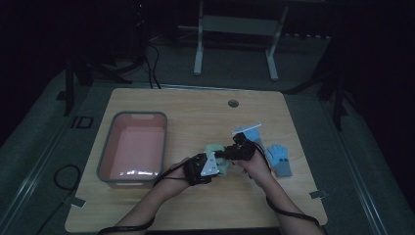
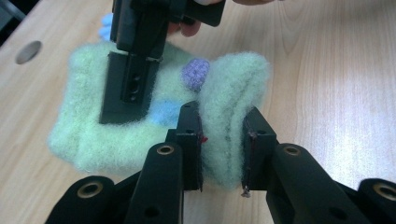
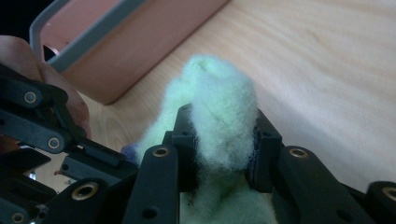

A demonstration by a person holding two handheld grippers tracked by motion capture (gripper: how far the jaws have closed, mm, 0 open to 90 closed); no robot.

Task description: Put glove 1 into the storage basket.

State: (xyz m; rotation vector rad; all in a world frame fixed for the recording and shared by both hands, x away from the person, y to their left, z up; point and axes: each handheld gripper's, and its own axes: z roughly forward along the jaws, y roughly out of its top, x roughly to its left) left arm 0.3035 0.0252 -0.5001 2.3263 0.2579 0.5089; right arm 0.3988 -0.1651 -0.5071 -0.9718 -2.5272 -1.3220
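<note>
With both grippers on the table (image 1: 195, 105): left gripper (image 2: 223, 140) pinching a fold of fuzzy green glove (image 2: 233, 93), right gripper (image 3: 224, 140) clamped on another bunch of it. Glove just right of pink bin (image 1: 133, 147); blue glove (image 1: 281, 159) lying further right.

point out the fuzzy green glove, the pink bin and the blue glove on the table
fuzzy green glove (image 2: 93, 135), left gripper view, on its flat fuzzy body lying on the table
pink bin (image 1: 157, 142), high view, on its grey right rim
blue glove (image 1: 281, 157), high view, on the glove's middle
</note>
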